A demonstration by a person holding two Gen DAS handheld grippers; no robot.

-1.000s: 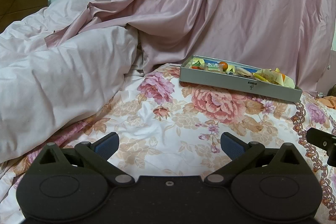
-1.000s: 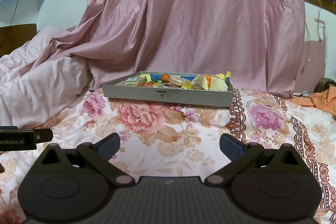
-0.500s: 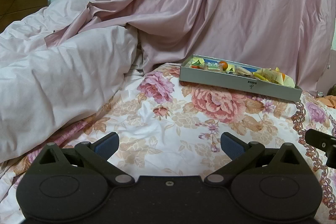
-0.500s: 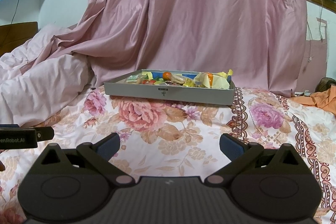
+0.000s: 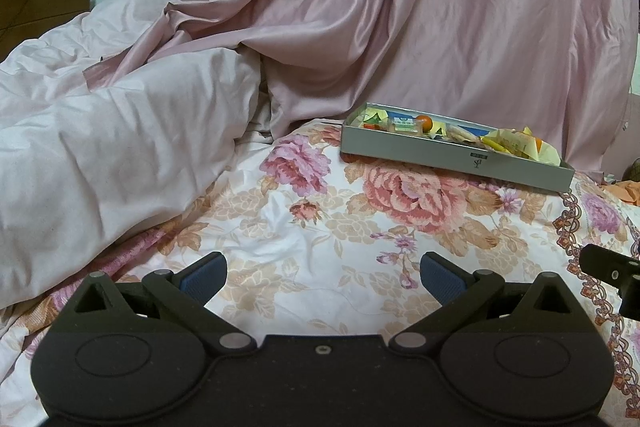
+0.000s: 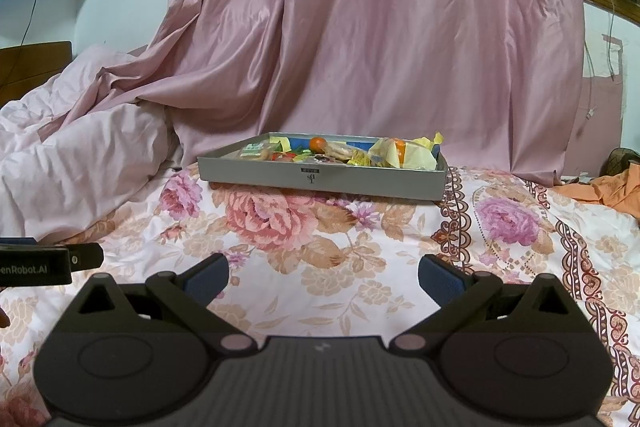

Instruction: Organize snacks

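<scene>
Over the last second almost nothing changed: the right wrist view has crept slightly nearer the tray (image 6: 320, 183), which sits a little larger and higher in frame than before; the left wrist view is nearly static. Left gripper (image 5: 323, 277) spread wide, nothing between the blue ribbed pads; right gripper (image 6: 323, 277) likewise spread and empty. Both hover low over the bed (image 5: 320, 227), well short of the tray. The snacks (image 6: 340, 153) all lie inside the tray, a jumbled heap; none visible loose on the bedspread. Judgement: this fits either an approach to sort the heap or a retreat after gathering snacks into the tray; the slow drift hints at approach, not conclusive. Materials: tray is shallow, rectangular, grey, rigid-walled, blue-lined, small label on the near wall. Contents: crinkly yellow wrappers, 1 small round orange item (image 6: 318, 143), a green-and-white packet (image 5: 404, 125), other bits too small to identify. Bedspread soft, floral, wrinkled; a puffy pale quilt (image 5: 100, 147) at left; a glossy pink curtain (image 6: 380, 27) draped behind.
</scene>
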